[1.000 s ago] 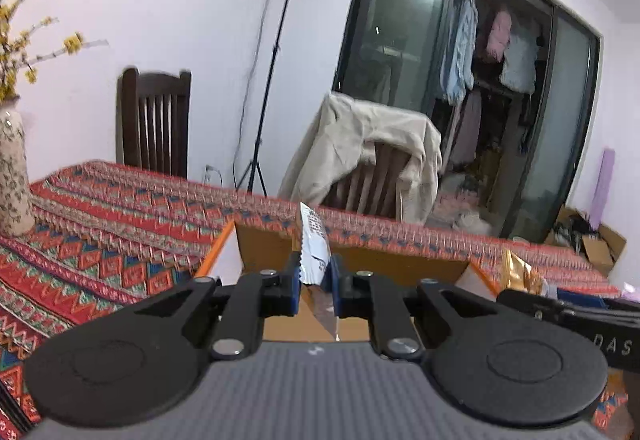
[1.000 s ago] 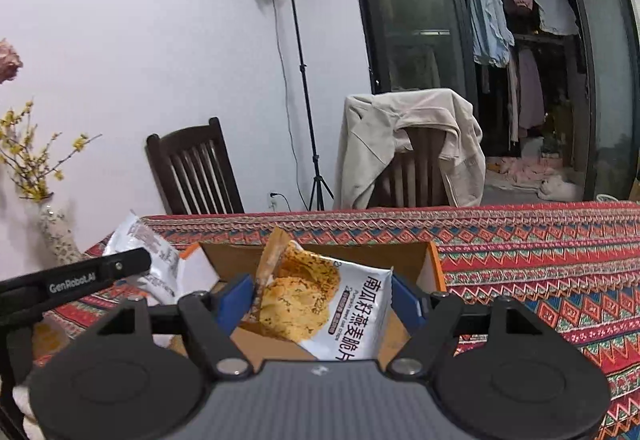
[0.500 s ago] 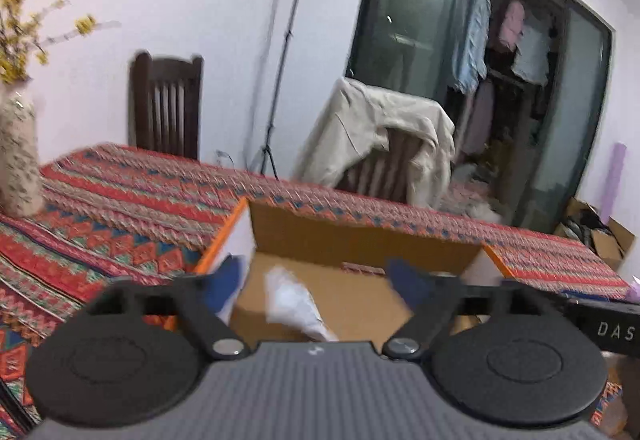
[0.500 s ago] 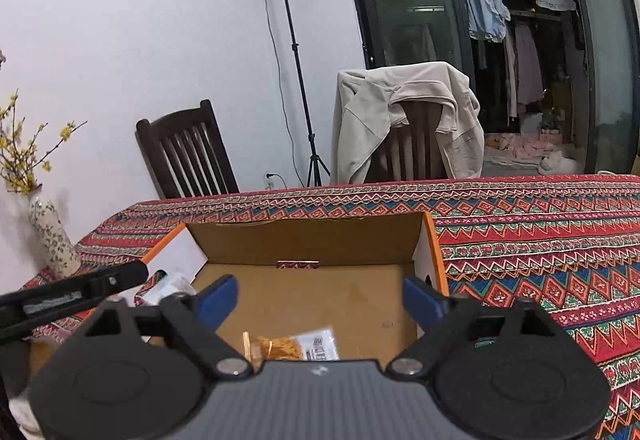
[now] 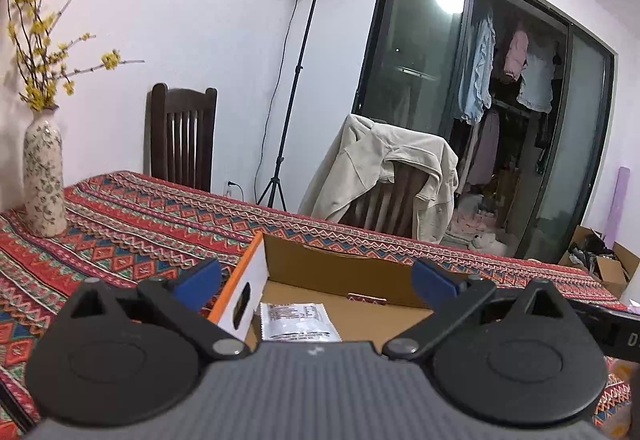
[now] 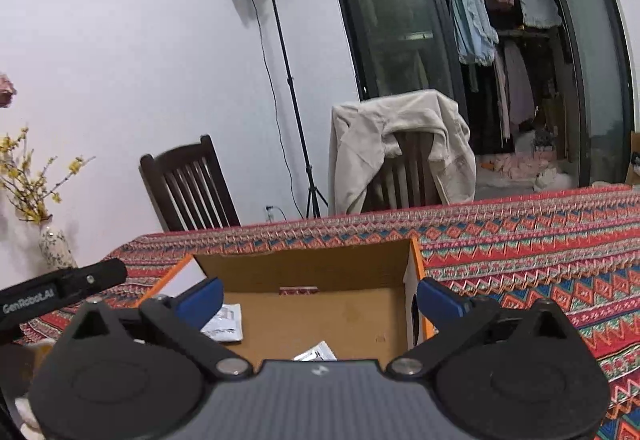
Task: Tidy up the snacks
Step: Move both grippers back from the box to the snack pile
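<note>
A: How does the left tool (image 5: 316,282) stand?

B: Its blue-padded fingers (image 5: 198,280) are spread wide with nothing between them. It hangs over the near left corner of the open brown cardboard box with orange edges (image 5: 344,272), its left finger outside the box's white side wall and its right finger over the inside.

A: And the snack?

B: A flat silver-white snack packet with printed text (image 5: 298,326) lies on the box floor, just below and between the left tool's fingers, close to the left wall. In the right wrist view the same packet (image 6: 224,324) shows beside the right tool's left finger.

A: The right tool (image 6: 320,300)?

B: Also wide open and holding nothing. It is above the near edge of the box (image 6: 320,272), one finger towards each side wall. A second snack packet, white with dark print (image 6: 316,352), peeks out just ahead of the tool's body, low between its fingers; most of it is hidden.

A: What carries the box?

B: A tabletop under a red patterned cloth with zigzag bands (image 6: 520,248). Well to the left of the left tool stands a tall floral ceramic vase with yellow-flowered branches (image 5: 43,184). Beyond both tools, a dark wooden chair draped with a cream jacket (image 5: 384,176) stands past the far edge.
</note>
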Available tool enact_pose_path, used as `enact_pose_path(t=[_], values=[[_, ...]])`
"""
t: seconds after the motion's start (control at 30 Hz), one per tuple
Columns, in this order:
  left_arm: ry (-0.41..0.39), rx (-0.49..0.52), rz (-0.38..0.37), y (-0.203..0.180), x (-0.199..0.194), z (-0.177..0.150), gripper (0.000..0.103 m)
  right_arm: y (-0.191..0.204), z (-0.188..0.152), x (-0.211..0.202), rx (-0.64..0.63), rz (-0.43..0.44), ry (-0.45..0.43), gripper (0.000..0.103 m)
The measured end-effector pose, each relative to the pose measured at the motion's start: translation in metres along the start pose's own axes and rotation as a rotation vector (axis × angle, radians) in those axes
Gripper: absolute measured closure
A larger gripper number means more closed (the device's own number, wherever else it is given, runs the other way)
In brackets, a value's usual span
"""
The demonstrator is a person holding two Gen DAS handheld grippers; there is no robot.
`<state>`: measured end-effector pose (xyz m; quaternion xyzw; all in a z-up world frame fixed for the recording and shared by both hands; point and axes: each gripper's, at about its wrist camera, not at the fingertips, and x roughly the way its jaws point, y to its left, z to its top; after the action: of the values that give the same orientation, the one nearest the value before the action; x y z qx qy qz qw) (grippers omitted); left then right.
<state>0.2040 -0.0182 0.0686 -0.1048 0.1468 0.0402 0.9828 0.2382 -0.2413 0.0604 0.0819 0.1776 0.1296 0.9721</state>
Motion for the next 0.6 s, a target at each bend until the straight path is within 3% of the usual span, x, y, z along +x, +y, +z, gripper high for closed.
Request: enact_pose_path(t=[0.27,0.6], values=[[-0.007,0.033,-0.002,0.01,-0.043,0.005,0.0,0.023,-0.007,-0.049,-0.073,0.033,-0.047,0.0],[0.013,0.055,-0.006,0.035,-0.088,-0.013,0.0,0.05,-0.037,-0.094,-0.154,0.064,-0.022,0.0]])
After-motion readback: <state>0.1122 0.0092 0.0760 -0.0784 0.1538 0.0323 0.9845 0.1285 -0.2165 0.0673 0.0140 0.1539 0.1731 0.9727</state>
